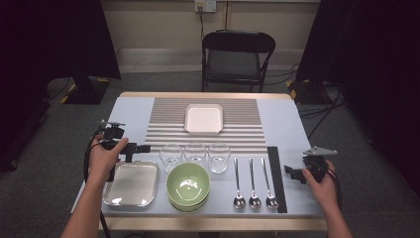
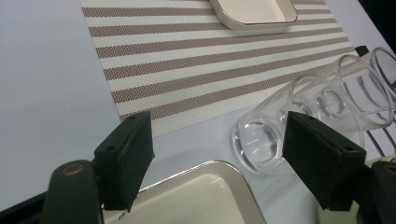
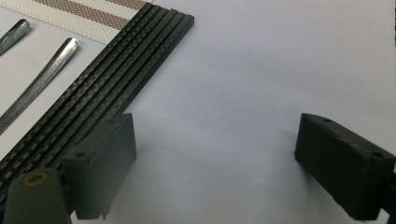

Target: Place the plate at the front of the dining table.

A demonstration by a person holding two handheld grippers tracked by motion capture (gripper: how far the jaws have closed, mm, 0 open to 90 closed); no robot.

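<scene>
High view: left tool point(image 1: 132, 148) held above the far edge of the silver tray point(image 1: 131, 184), jaws apart w/ nothing between them, pointing right toward the row of three glasses point(image 1: 195, 155). Tray sits at the near-left of the tabletop point(image 1: 285, 119), just beside the green bowls point(image 1: 188, 185), which look stacked. Spoons point(image 1: 253, 183), three of them, lie side by side right of the bowls, then black chopsticks point(image 1: 277, 178). Right tool point(image 1: 293, 173) is near the tabletop's right edge, just right of the chopsticks, jaws apart & empty. Striped placemat point(image 1: 205, 125) in the middle carries a white square dish point(image 1: 203, 118). Black folding chair point(image 1: 236, 57) stands beyond the far edge.

Left gripper view: jaws spread wide, empty. Tray's rim point(image 2: 196, 175) sits under & between them; nearest glass point(image 2: 280, 125) is just inside the right-hand jaw, not touching as far as I can tell. Placemat point(image 2: 205, 60) & dish point(image 2: 254, 13) farther off.

Right gripper view: jaws wide apart over bare tabletop point(image 3: 261, 70), gripping nothing. Chopsticks point(image 3: 100, 91) run diagonally at the left, their near end passing behind the left-hand jaw. Two spoon handles point(image 3: 44, 79) beyond them.
</scene>
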